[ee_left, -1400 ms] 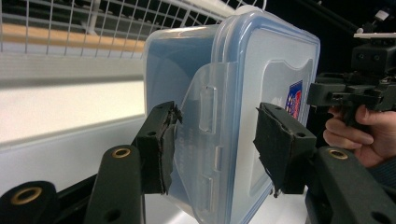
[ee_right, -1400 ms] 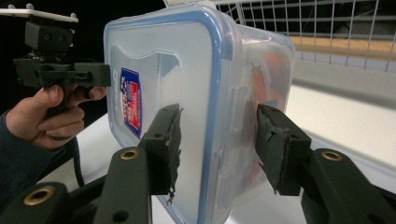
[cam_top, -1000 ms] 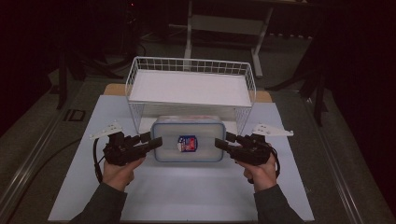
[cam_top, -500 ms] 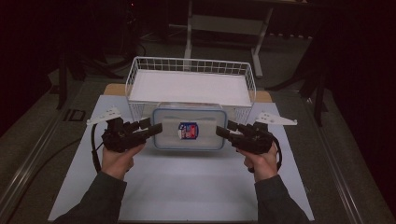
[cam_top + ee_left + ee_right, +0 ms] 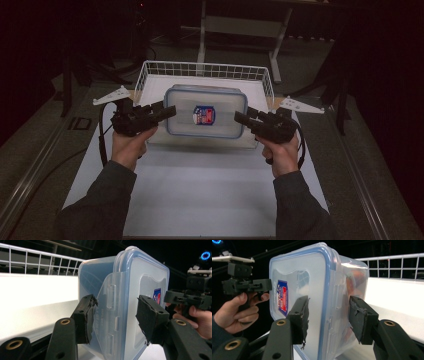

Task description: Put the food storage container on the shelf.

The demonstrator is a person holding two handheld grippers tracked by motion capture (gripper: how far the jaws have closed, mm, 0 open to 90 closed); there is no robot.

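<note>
1. I count one plastic box (image 5: pixel 206 111), clear with a blue-rimmed lid and a small label on top, one white wire basket (image 5: pixel 205 75) behind it, and one white mat (image 5: pixel 200 195) on the table.
2. I have two grippers: the left gripper (image 5: pixel 167 111) clamps the box's left end and the right gripper (image 5: pixel 241 118) clamps its right end.
3. In the left gripper view the pads sit on either side of the lid latch; in the right gripper view the pads (image 5: pixel 302 315) press the lid face and the base.
4. The box hangs between the grippers, off the mat, at the basket's front edge.
5. Against a second ago, the box was resting on the mat in front of the basket; both hands have risen and moved toward the basket, same grip.
</note>
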